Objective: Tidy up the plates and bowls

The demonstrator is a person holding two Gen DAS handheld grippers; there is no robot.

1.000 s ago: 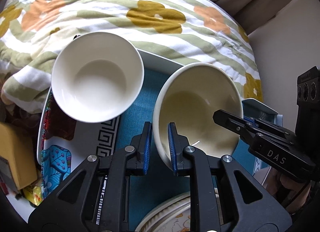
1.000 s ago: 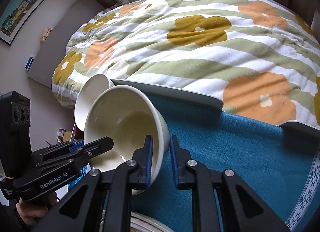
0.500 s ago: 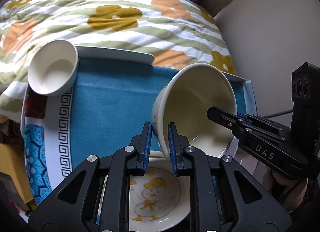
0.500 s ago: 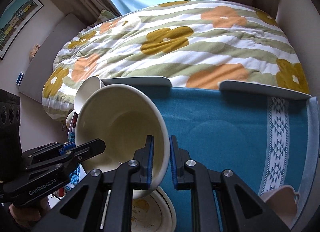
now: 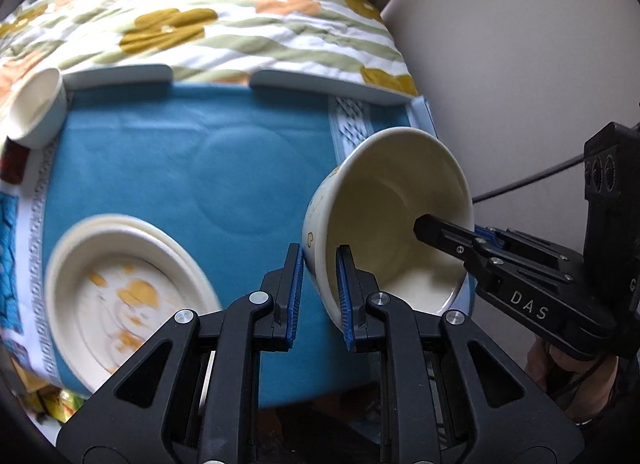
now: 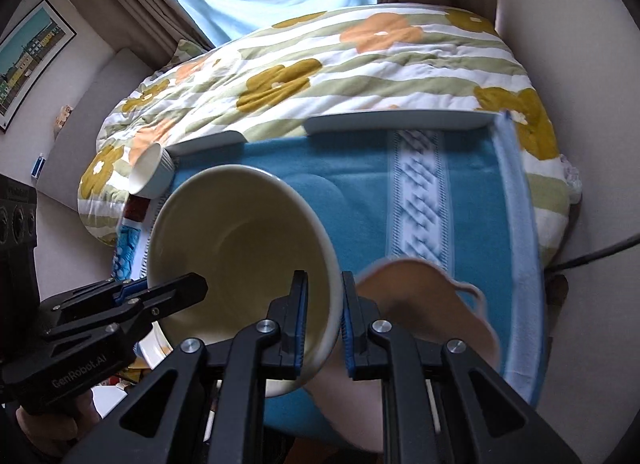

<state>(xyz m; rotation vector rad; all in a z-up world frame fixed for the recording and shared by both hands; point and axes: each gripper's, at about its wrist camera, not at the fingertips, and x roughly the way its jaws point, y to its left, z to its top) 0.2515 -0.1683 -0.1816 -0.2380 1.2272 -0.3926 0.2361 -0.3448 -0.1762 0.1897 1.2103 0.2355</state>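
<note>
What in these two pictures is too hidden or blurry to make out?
- Left wrist view: the plate's picture is smeared by motion blur.
- Right wrist view: the pinkish dish is blurred, its near part hidden behind the right gripper.
- Both views: the held bowl's underside faces away.

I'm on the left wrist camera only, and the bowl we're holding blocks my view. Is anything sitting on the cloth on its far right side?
Observer: Yes. The right wrist view shows a brown dish with a small loop handle on the blue cloth, just right of the cream bowl. It is blurred, so I can't tell whether the two touch.
Operator: I see only one right finger, inside the bowl. Where is the other one?
Observer: It is outside the wall. The right gripper straddles the near rim, one finger on each side, closed on it.
</note>
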